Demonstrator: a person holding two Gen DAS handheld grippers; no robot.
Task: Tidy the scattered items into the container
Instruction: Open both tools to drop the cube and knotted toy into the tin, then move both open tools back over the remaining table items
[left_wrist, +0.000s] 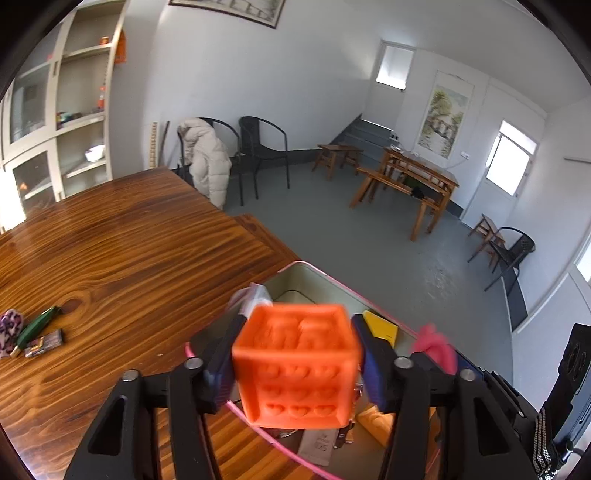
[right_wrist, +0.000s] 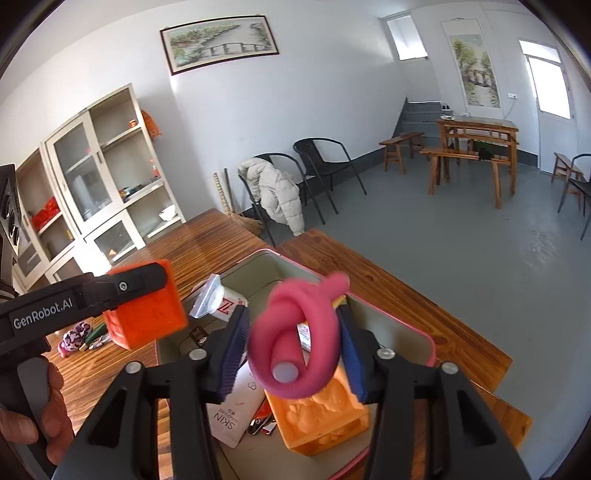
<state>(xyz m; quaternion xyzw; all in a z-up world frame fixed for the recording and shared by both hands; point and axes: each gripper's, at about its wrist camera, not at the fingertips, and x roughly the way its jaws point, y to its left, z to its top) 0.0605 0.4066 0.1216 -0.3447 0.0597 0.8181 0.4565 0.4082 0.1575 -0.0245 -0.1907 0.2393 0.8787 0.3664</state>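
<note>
Container: metal; embossed orange cube

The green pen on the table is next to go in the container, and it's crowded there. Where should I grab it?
Probably take the green pen near its far end, coming from above with jaws across its narrow width. It lies flat and slanted on the table; the leopard-print item and dark packet flank its gold-tipped end.
</note>
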